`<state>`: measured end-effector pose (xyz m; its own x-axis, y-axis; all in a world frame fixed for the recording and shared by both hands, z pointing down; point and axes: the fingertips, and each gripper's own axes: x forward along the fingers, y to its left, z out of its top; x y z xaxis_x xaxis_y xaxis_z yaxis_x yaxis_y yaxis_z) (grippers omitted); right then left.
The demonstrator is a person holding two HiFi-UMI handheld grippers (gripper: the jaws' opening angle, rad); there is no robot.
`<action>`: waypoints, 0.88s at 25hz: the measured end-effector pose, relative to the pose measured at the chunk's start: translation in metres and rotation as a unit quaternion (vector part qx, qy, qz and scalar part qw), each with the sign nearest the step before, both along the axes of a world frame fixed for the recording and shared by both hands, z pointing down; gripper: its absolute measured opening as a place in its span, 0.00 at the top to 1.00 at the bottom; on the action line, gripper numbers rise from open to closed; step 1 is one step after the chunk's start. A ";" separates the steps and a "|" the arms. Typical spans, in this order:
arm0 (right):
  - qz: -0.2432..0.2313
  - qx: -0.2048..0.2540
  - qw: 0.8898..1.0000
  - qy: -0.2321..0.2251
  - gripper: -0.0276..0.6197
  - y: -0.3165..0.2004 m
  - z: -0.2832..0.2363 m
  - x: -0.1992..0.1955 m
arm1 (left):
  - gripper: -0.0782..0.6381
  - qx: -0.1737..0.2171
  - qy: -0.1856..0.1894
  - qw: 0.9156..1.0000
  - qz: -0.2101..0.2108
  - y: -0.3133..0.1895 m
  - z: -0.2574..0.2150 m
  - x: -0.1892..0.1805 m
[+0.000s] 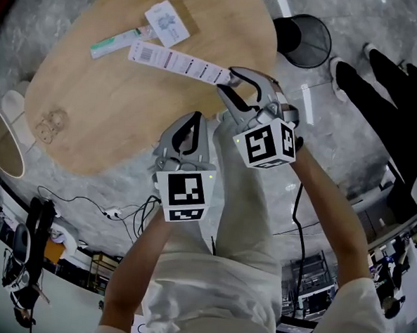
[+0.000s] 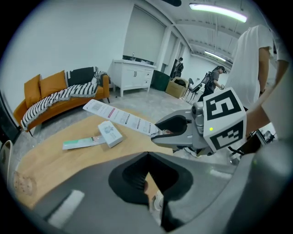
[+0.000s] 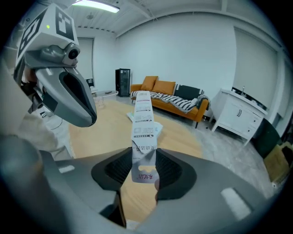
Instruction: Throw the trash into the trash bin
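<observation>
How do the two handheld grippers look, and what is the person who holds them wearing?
Both are grey plastic with curved, beak-like jaws: the left gripper and the right gripper. Each carries a white cube with black square markers and a small green light. Their pads are black and ribbed. The person wears a light short-sleeved shirt and pale trousers.

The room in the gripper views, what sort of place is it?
Probably an office lounge or a studio corner: an orange sofa with a striped throw, a white cabinet and a wooden table.
</observation>
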<state>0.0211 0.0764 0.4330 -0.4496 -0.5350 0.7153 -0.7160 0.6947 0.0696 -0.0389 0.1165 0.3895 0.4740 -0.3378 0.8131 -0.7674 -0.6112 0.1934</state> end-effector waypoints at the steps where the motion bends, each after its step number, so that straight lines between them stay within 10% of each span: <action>1: 0.014 0.002 1.000 0.000 0.67 0.000 -0.001 0.012 | 0.89 0.003 0.000 1.000 0.006 -0.001 0.000 0.009; 15: 0.185 -0.027 0.982 -0.006 0.67 0.025 0.029 0.179 | 0.89 0.013 0.003 0.998 0.069 0.003 0.008 0.131; 22: 0.286 -0.074 0.955 -0.017 0.67 0.042 0.072 0.236 | 0.89 0.001 0.009 0.996 0.093 -0.002 0.031 0.178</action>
<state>0.2568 0.1188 0.5051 -0.1379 -0.5936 0.7928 -0.9814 0.1900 -0.0285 0.1389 0.1143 0.4201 0.5433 -0.2442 0.8032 -0.6369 -0.7432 0.2048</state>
